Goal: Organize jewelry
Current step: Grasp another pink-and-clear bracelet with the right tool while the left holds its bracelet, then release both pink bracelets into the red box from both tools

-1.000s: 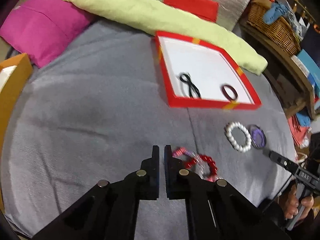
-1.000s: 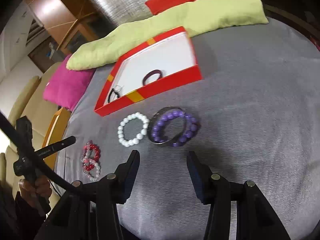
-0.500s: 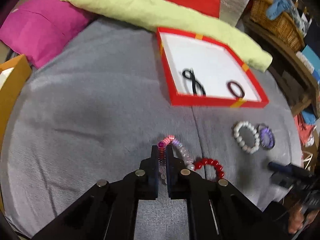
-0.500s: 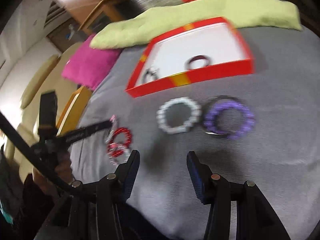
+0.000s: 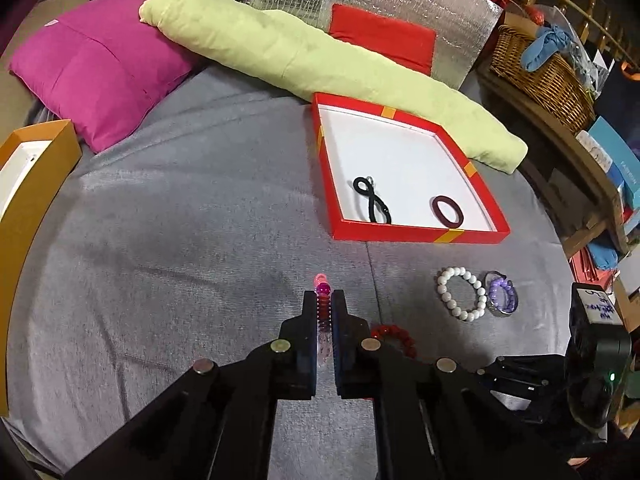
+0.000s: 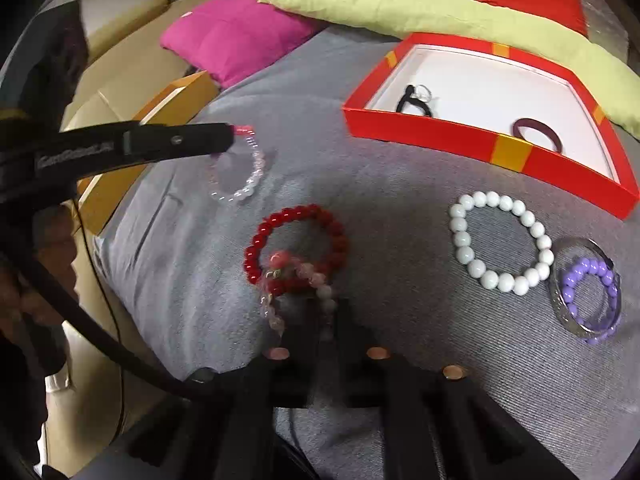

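My left gripper (image 5: 324, 298) is shut on a pink and clear bead bracelet (image 5: 323, 284) and holds it above the grey cloth; from the right wrist view it hangs as a loop (image 6: 240, 172) from the left gripper (image 6: 230, 140). My right gripper (image 6: 326, 316) is nearly shut around a pale pink bead bracelet (image 6: 298, 280) that overlaps a red bead bracelet (image 6: 296, 246). A white bead bracelet (image 6: 500, 244) and a purple bead bracelet (image 6: 588, 296) lie to the right. The red box (image 5: 420, 236) holds a black cord (image 5: 372, 204) and a dark ring (image 5: 447, 210).
A magenta cushion (image 5: 100, 60) and a long green pillow (image 5: 320, 60) lie at the back. An orange box (image 5: 28, 184) stands at the left edge. A wicker basket (image 5: 544, 76) sits on wooden furniture at the right.
My left gripper closed on the pink and clear bracelet and lifted it off the cloth. My right gripper swung left to the red and pale pink bracelets and its jaws closed in.
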A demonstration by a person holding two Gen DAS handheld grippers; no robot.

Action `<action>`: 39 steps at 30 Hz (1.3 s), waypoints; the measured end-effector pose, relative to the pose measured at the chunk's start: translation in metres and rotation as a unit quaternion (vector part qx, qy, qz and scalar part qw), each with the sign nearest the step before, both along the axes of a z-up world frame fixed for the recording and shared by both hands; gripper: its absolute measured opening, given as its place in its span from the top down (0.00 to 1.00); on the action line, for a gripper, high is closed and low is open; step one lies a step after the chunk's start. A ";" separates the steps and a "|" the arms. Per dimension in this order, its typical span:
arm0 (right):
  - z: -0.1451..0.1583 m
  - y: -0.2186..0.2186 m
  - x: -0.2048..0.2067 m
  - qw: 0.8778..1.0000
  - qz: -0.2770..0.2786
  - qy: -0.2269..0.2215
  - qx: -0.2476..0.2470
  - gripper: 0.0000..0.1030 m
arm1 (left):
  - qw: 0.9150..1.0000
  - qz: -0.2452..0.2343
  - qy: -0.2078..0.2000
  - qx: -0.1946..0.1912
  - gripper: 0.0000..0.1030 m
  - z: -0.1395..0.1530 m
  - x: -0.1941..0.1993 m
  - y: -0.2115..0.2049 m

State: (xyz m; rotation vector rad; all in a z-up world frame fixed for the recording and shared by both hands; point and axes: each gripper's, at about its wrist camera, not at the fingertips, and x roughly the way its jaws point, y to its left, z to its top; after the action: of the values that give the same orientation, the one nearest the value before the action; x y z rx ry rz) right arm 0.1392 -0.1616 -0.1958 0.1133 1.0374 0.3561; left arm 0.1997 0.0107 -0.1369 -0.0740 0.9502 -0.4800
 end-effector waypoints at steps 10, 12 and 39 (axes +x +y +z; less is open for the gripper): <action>0.016 -0.078 -0.027 0.993 -0.098 -0.026 0.063 0.92 | 1.000 -0.010 -0.013 -0.006 0.94 0.015 -0.013 -0.006; 0.022 -0.099 -0.033 0.989 -0.125 -0.031 0.070 0.92 | 1.000 -0.011 -0.016 -0.004 0.94 0.018 -0.014 -0.004; 0.052 -0.204 -0.060 0.959 -0.240 -0.073 0.129 0.92 | 0.998 -0.048 -0.031 0.024 0.94 0.039 -0.003 -0.044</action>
State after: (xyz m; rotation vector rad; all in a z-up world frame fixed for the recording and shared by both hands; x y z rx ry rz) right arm 0.0792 -0.3651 -0.1439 0.5553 0.7813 0.0523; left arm 0.1967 -0.0333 -0.0977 0.0297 0.9064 -0.5460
